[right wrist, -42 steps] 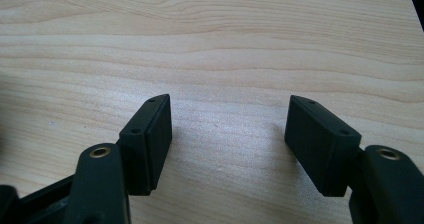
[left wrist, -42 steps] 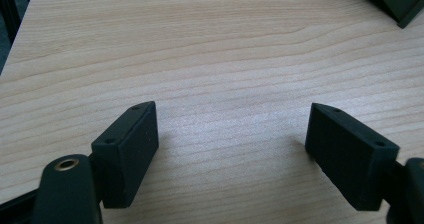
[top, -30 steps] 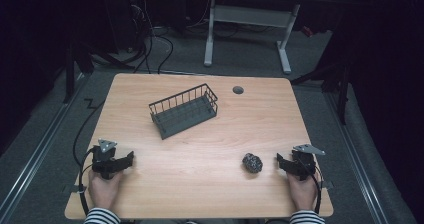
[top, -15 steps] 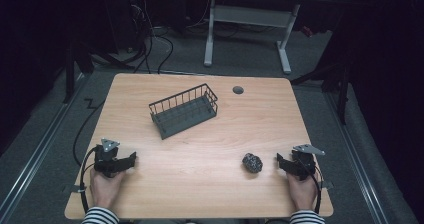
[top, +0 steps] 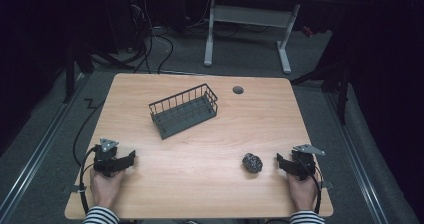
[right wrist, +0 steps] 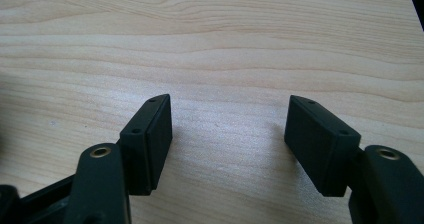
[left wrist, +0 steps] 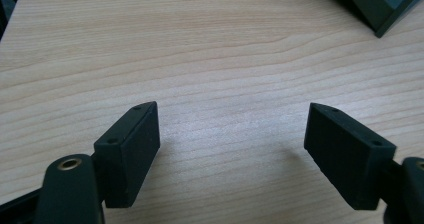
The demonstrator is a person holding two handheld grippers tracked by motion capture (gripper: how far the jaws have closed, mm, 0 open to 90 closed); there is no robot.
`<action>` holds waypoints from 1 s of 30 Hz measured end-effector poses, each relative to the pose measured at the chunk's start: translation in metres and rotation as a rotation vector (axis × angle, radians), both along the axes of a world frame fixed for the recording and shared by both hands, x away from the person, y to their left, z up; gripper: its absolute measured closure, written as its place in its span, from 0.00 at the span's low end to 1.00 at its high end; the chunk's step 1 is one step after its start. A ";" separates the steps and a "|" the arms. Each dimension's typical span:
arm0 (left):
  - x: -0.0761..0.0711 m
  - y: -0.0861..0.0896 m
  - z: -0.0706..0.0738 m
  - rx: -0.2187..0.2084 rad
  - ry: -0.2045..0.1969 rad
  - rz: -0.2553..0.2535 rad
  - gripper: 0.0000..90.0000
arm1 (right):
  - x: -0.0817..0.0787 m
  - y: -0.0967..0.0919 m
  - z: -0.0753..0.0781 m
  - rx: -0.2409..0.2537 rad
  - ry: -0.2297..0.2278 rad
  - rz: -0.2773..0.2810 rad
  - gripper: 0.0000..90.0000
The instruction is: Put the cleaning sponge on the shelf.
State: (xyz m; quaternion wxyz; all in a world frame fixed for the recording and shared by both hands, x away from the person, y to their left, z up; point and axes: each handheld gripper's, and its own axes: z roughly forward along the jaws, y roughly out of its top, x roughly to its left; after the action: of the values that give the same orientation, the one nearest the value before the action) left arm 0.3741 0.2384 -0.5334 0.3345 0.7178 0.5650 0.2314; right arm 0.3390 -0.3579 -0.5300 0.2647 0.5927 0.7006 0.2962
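Note:
A dark wire basket [top: 183, 110] stands slanted on the far middle of the wooden table [top: 210, 194]. A small dark lumpy object [top: 252, 162] lies near the front right. My left gripper [top: 129, 158] rests at the front left, held by a hand, its jaws wide apart over bare wood [left wrist: 231, 134]. My right gripper [top: 280, 162] sits just right of the lumpy object, apart from it, open with nothing between its jaws [right wrist: 229, 134]. A corner of the basket [left wrist: 385, 4] shows at the top right of the left gripper view.
A round cable hole [top: 238, 90] lies near the table's far edge. Beyond the table stand a white desk frame [top: 247, 19] and cables on the floor. A black cable [top: 82, 134] trails off the table's left edge.

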 end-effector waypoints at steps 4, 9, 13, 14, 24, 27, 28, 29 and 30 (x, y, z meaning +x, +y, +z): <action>0.000 -0.001 0.003 0.000 0.006 -0.005 0.26 | 0.000 0.000 0.000 0.000 0.000 0.000 0.40; 0.000 -0.002 0.012 -0.033 0.014 -0.028 0.28 | 0.000 0.000 0.000 0.000 0.000 0.001 0.40; 0.001 -0.004 0.019 -0.047 0.016 -0.049 0.29 | 0.000 0.000 0.000 0.000 0.000 0.002 0.40; 0.002 -0.005 0.022 -0.048 0.016 -0.057 0.29 | 0.000 0.000 0.000 -0.001 0.000 0.001 0.40; 0.006 -0.014 0.039 -0.075 0.017 -0.096 0.31 | 0.000 0.000 0.000 0.001 0.000 0.001 0.41; 0.007 -0.016 0.044 -0.086 0.016 -0.105 0.30 | 0.000 0.000 0.000 0.000 0.000 0.002 0.41; 0.008 -0.017 0.047 -0.093 0.010 -0.109 0.30 | 0.000 0.000 0.000 0.000 0.000 0.002 0.41; 0.008 -0.018 0.049 -0.096 0.009 -0.113 0.30 | 0.000 0.000 0.000 0.000 0.000 0.002 0.41; 0.009 -0.019 0.051 -0.098 0.007 -0.118 0.30 | 0.000 0.000 0.000 0.000 0.000 0.002 0.41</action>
State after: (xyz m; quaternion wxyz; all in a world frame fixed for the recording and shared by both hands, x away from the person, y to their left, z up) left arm 0.3830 0.2194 -0.4827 0.3805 0.7335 0.5334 0.1808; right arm 0.3388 -0.3577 -0.5299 0.2643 0.5920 0.7012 0.2965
